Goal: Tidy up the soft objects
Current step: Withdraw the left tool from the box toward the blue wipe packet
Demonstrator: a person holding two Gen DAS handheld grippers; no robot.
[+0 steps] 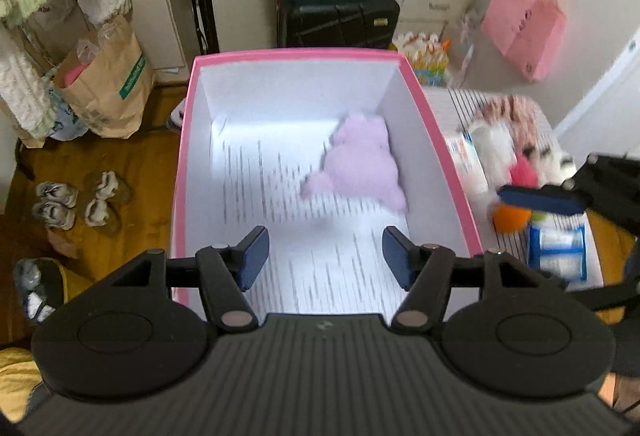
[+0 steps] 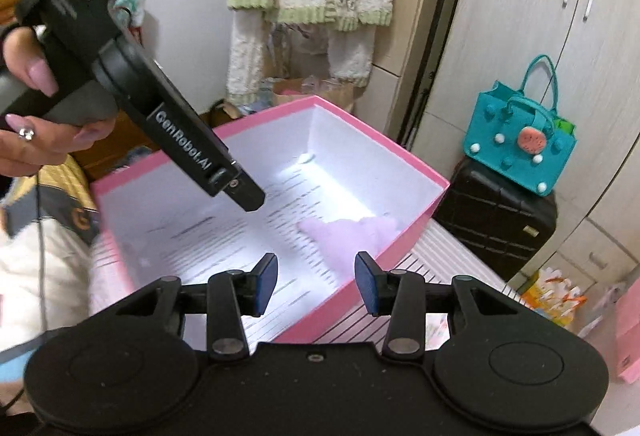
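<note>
The left claw (image 1: 325, 256) hangs released over the near end of the pink box (image 1: 181, 171), nothing between its pads. A lilac plush (image 1: 360, 163) already lies inside, against the box's right wall. To the right, on the striped bench (image 1: 444, 107), the remaining soft toys (image 1: 516, 155) sit heaped among packets, an orange pompom (image 1: 508, 218) nearest. The right claw (image 2: 316, 282) is likewise released and empty, over the box's near right wall. Risks as I judge them: a pinch into that heap could snag a packet or two toys together, and the claws, working close, might collide or nudge the light box.
</note>
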